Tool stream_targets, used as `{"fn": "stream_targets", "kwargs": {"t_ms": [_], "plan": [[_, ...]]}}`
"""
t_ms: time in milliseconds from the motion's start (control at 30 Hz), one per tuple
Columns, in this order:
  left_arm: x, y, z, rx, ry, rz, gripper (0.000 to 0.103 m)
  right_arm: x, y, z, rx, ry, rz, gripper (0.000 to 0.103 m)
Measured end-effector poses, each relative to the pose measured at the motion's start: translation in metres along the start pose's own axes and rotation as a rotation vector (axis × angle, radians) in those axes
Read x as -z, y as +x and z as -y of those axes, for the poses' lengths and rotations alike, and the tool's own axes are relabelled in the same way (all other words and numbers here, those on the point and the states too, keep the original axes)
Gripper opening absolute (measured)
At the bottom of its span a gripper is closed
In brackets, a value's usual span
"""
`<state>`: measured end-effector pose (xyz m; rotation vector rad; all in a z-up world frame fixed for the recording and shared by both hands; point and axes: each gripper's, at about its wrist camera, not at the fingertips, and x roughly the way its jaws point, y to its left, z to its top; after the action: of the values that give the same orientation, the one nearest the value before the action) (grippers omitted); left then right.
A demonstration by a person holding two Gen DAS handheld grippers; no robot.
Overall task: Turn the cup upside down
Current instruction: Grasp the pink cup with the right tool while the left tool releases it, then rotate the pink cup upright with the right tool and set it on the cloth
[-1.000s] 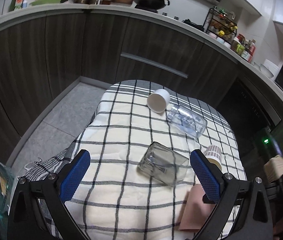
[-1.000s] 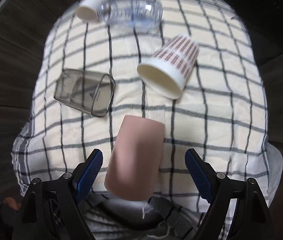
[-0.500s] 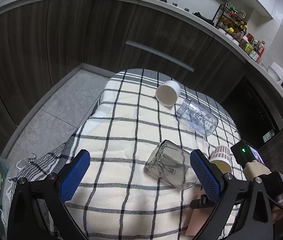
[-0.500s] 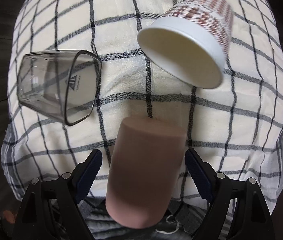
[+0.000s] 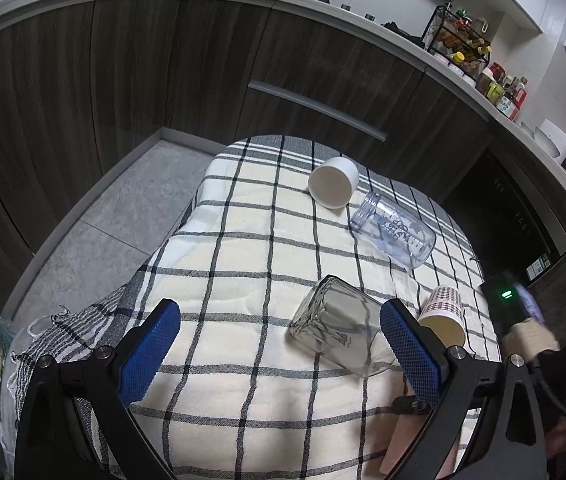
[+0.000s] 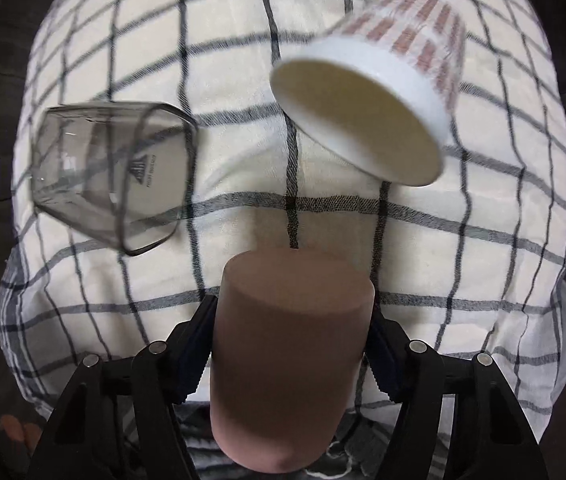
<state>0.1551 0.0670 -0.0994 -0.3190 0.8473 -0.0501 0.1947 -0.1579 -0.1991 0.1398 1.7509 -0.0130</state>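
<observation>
Right tongs [image 6: 293,344] now clamped on the matte pink cylindrical cup [image 6: 289,352]: both fingers press its sides, left pad [image 6: 199,354] flat against the wall. Cup lies on its side at the near edge of the black-and-white checked cloth surface [image 6: 483,216], closed end facing away from me. Half a second ago the tongs stood wide apart around it; they've since shut on it.

Taking the pink cup as landmark: white paper cup with red-brown dashes [image 6: 367,96] lies on its side just beyond it to the right, mouth toward me. Smoky square clear tumbler [image 6: 111,168] lies on its side beyond it to the left. Both apart from the pink cup.

Left tongs [image 5: 279,354] hover above the cloth, spread wide, gripping nothing. My left view has the pink cup [image 5: 397,446] as only a sliver behind the right finger. Left rig's framing barely changed from the previous frame.
</observation>
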Motion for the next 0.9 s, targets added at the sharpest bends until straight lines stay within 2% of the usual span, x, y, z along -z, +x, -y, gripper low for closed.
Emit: {"fn": "stream_targets", "kwargs": {"t_ms": [67,167,200,300,367,400,533,600,667,900], "plan": [[0.002,-0.003,0.0,-0.002,-0.001,0.015,0.102,0.007,-0.016,-0.002,-0.019,-0.014,0.067,0.067],[0.006,-0.007,0.0,-0.001,-0.005,0.041,0.102,0.026,-0.044,-0.002,-0.037,-0.04,0.229,0.067],[0.007,-0.01,0.0,0.0,-0.004,0.054,0.102,0.034,-0.059,-0.005,-0.035,-0.052,0.331,0.067],[0.01,-0.014,0.002,-0.013,0.006,0.09,0.102,0.041,-0.084,-0.001,-0.023,-0.066,0.563,0.067],[0.014,-0.015,0.005,-0.027,0.024,0.112,0.102,0.052,-0.088,0.002,-0.009,-0.047,0.73,0.067],[0.016,-0.015,0.006,-0.036,0.034,0.12,0.102,0.041,-0.096,0.003,-0.001,-0.031,0.79,0.067],[0.026,-0.016,0.012,-0.079,0.073,0.16,0.102,0.049,-0.086,0.008,0.047,0.002,1.011,0.067],[0.029,-0.014,0.016,-0.077,0.096,0.159,0.102,0.058,-0.081,0.005,0.078,0.009,1.099,0.067],[0.032,-0.011,0.02,-0.089,0.116,0.154,0.102,0.063,-0.076,-0.002,0.099,0.002,1.14,0.067],[0.04,0.002,0.019,-0.162,0.137,0.105,0.102,0.066,-0.052,-0.016,0.159,-0.037,1.191,0.067]]}}
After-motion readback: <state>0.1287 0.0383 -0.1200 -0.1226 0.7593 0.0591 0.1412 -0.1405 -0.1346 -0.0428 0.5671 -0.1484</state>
